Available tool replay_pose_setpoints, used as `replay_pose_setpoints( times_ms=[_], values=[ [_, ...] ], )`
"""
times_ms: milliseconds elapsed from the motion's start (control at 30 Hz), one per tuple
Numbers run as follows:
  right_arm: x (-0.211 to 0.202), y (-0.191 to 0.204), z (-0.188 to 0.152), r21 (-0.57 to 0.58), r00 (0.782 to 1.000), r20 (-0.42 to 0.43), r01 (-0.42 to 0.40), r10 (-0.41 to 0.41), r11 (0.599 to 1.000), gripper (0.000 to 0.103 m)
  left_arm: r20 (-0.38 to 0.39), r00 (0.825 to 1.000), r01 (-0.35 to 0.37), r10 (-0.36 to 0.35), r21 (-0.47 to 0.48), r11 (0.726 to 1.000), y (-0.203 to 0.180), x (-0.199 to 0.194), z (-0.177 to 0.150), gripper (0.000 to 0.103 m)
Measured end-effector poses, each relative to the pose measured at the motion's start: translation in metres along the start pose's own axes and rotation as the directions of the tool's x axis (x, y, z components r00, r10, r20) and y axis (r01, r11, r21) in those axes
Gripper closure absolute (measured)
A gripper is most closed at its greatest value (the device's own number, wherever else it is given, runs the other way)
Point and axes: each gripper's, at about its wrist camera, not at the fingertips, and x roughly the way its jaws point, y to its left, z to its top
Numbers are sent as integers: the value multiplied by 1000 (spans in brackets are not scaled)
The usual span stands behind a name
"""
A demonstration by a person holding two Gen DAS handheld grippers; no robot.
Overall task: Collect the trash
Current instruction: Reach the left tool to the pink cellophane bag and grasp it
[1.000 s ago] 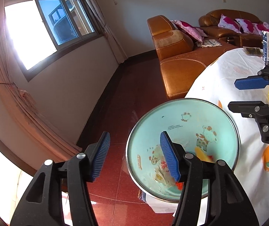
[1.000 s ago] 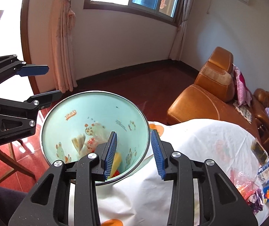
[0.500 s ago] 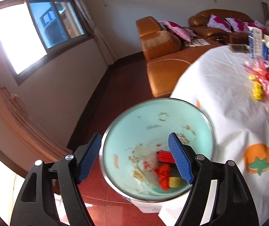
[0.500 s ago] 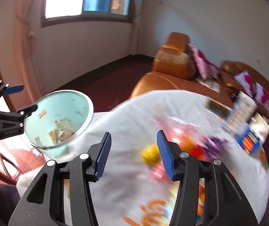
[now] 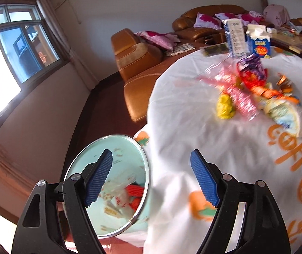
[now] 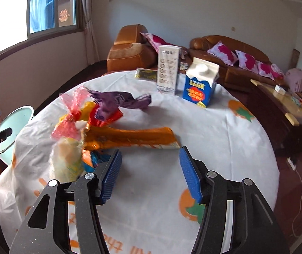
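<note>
A pale turquoise trash bin stands beside the table with red and white scraps inside. My left gripper is open and holds nothing; its left finger is over the bin mouth and its right finger is over the tablecloth. A pile of wrappers in pink, purple and orange lies on the table, with a yellow crumpled piece beside it. My right gripper hovers just in front of the orange wrapper. Its jaws are opening and nothing is between them. The bin appears far left in the right wrist view.
A round table has a white cloth with orange prints. A blue milk carton, a tall white box and a flat packet stand at the back. Brown leather sofas lie behind, a low wooden table to the right.
Both grippers swung away from the bin toward the table. The right one swept from the bin's mouth to the wrapper pile. Both pairs of jaws stand wider apart.
</note>
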Motion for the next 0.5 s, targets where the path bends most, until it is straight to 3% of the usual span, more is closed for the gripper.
replay_pose_setpoints(
  times_ms=[267,500],
  values=[
    [-12,-30,-16,67,998,16,62,-63,996,41,35,996,80,-80,10,997,-58,2,35,22],
    [-13,-44,-31,106,998,22,63,-66,992,40,-19,990,137,-136,24,990,-97,21,44,22]
  ],
)
